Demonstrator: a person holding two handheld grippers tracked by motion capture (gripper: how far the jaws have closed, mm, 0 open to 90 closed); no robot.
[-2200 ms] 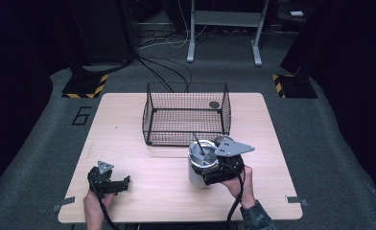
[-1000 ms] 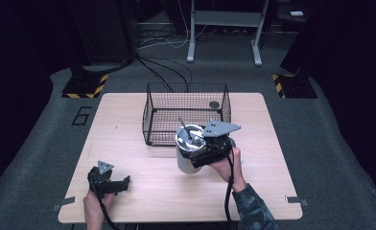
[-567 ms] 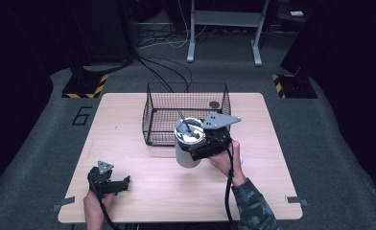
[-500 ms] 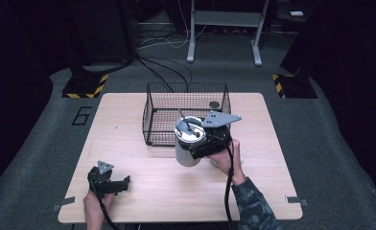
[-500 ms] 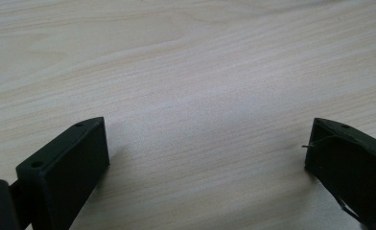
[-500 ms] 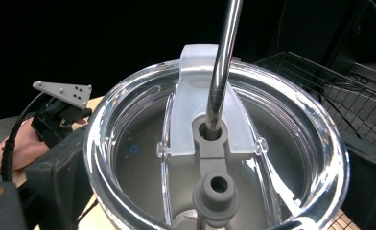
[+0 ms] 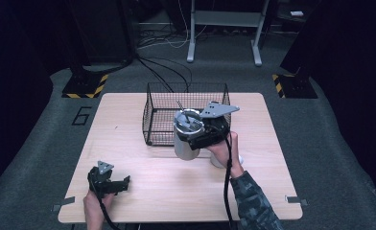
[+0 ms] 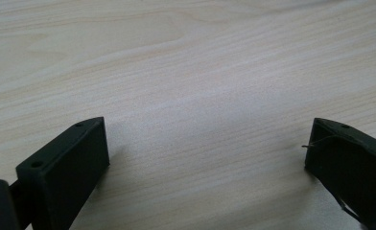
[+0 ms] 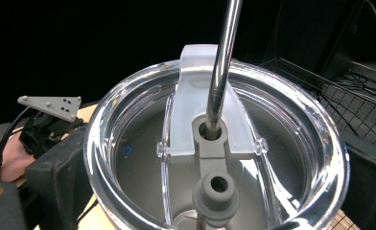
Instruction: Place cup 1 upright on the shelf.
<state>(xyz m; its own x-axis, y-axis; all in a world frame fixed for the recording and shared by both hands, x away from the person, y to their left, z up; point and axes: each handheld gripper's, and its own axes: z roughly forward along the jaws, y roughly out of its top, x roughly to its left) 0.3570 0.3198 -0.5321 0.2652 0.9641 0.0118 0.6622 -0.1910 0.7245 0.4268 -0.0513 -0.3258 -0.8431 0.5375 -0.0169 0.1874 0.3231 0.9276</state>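
Observation:
A steel tumbler (image 7: 185, 140) with a clear lid (image 9: 215, 143) and a metal straw (image 9: 224, 62) hangs above the table, just in front of the black wire basket (image 7: 162, 108). My right gripper (image 7: 195, 136) is shut on the tumbler near its rim; its jaws press both sides of the lid in the right gripper view. My left gripper (image 7: 110, 183) rests low over the table's front left, held by a hand. It stands open over bare wood (image 8: 200, 96), with nothing between its jaws.
The light wooden table (image 7: 128, 124) has open room left of the basket and along its front. A small white object (image 7: 217, 160) lies partly hidden under the right hand. Cables and stand legs lie on the dark floor beyond the table.
My right gripper has carried the tumbler up and away from the front right of the table toward the basket's front wall. The left gripper has stayed put.

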